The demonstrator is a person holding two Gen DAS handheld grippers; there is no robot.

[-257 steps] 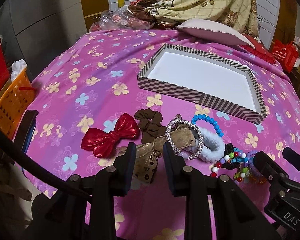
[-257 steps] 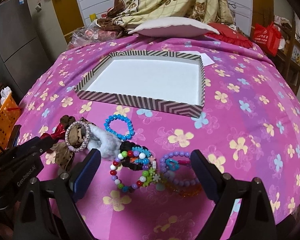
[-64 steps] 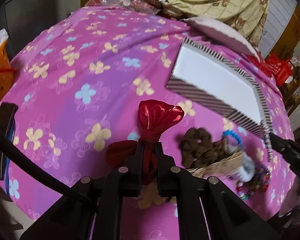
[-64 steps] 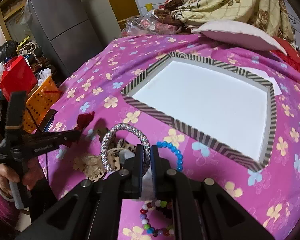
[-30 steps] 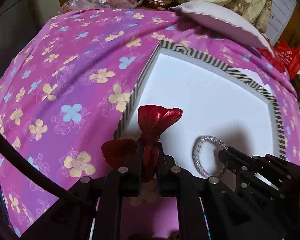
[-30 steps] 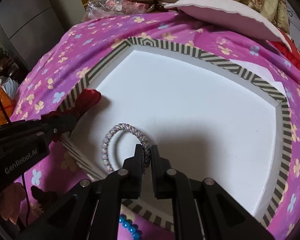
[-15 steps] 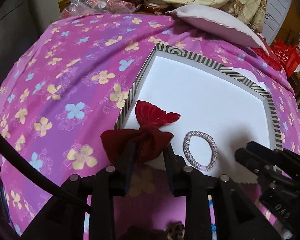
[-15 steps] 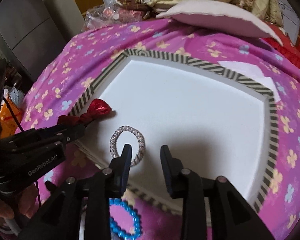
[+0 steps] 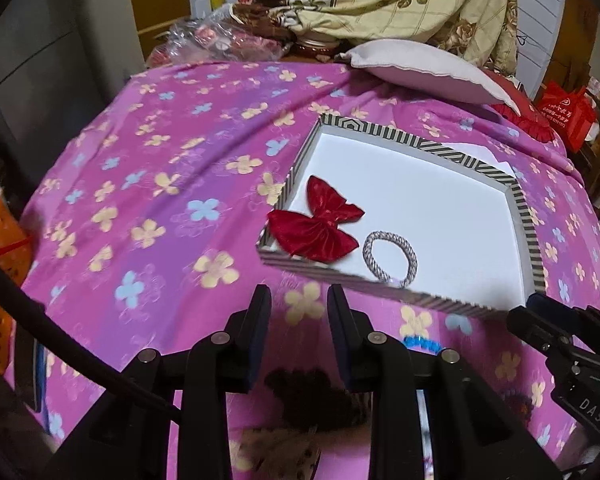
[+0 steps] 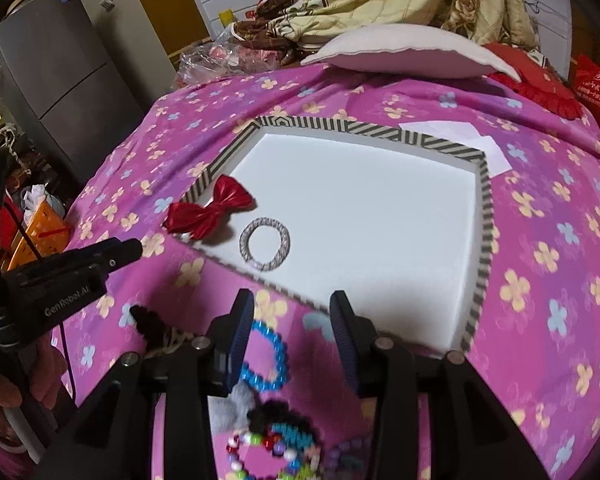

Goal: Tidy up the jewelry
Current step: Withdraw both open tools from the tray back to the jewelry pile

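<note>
The red bow [image 9: 314, 227] lies partly over the near-left rim of the striped tray [image 9: 526, 216], left of centre in frame, so a nudge could tip it out onto the bed; the silver bracelet [image 9: 390, 257] lies just beside it inside. Both the left gripper [image 9: 299, 334] and right gripper [image 10: 290, 336] hang released and empty, fingers moderately apart, above the blue bead bracelet [image 10: 266, 354] and remaining pile at lower frame.

Beaded bracelets [image 10: 276, 456] blurred, cut off below

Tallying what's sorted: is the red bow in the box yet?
In: the red bow lies in the striped box, one wing overlapping its rim.
</note>
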